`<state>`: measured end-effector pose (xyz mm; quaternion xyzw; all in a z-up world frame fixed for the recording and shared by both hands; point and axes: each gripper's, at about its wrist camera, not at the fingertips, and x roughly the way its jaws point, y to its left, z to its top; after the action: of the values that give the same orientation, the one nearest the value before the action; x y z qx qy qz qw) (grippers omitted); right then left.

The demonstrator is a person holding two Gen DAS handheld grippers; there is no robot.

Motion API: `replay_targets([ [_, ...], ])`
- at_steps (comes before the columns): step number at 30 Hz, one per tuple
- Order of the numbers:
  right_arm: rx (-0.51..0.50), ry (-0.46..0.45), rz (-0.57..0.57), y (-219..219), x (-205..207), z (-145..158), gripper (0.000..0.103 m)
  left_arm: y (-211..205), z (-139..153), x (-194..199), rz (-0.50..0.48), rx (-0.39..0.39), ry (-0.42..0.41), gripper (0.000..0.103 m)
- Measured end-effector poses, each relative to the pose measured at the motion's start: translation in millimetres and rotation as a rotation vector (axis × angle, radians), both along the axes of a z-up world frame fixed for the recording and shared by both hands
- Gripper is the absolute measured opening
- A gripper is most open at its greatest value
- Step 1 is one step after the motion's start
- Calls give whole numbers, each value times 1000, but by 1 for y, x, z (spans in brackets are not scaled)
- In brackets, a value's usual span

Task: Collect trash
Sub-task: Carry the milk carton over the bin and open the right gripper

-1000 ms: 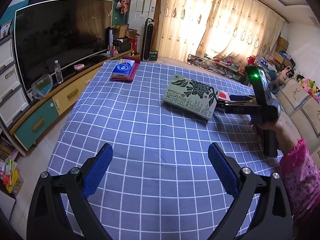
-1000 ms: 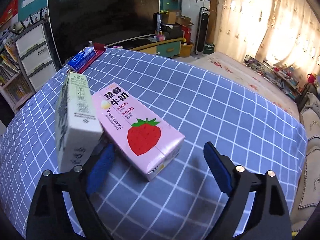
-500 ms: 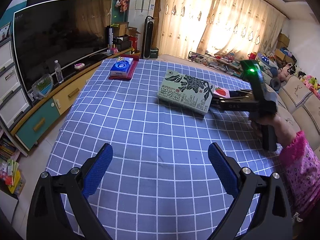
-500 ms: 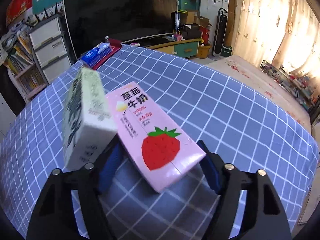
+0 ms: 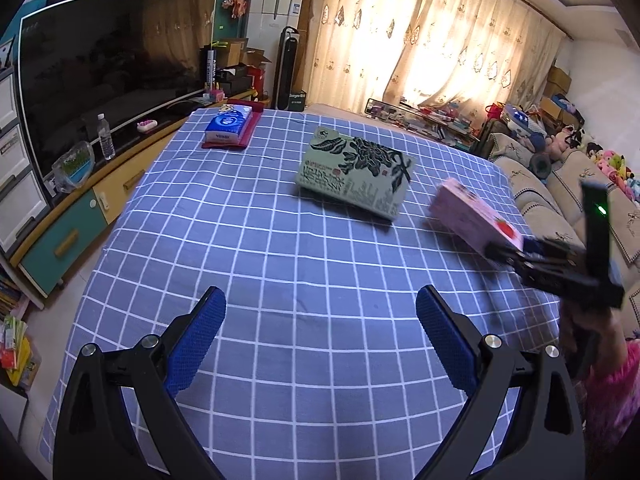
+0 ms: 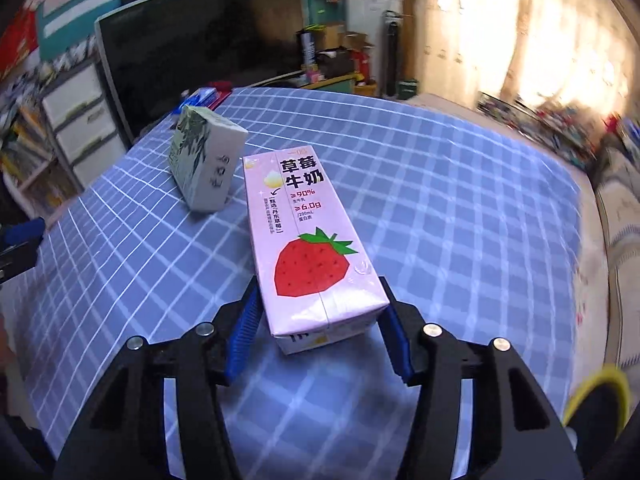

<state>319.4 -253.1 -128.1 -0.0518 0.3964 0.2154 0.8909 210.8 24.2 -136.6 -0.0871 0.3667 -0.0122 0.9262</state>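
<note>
My right gripper [image 6: 320,328] is shut on a pink strawberry milk carton [image 6: 308,240] and holds it lifted above the blue checked tablecloth [image 6: 460,208]. In the left wrist view the carton [image 5: 476,218] and right gripper [image 5: 516,252] are at the right. A green floral carton [image 5: 354,172] lies on the cloth mid-table; in the right wrist view it [image 6: 204,164] is left of and beyond the pink carton. My left gripper [image 5: 320,340] is open and empty above the near part of the table.
A blue tissue pack [image 5: 228,126] on a red tray sits at the table's far left corner. A TV [image 5: 108,80] and cabinet stand to the left, with a water bottle [image 5: 105,136]. A sofa [image 5: 560,200] is at the right.
The right gripper closed on the pink carton, lifted it and pulled it back to the right, away from the green carton, which now lies alone. The left gripper barely moved.
</note>
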Motion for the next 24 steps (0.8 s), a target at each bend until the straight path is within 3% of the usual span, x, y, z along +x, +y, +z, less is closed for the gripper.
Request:
replay_targets([
  [15,95,-65,-396,-129,-82,16,53,-38,10,-12,-86,22,-29,95],
  [24,86,-22,-714,-241,-113,-8,53,-60,14,-13,-133,29,-28,95],
])
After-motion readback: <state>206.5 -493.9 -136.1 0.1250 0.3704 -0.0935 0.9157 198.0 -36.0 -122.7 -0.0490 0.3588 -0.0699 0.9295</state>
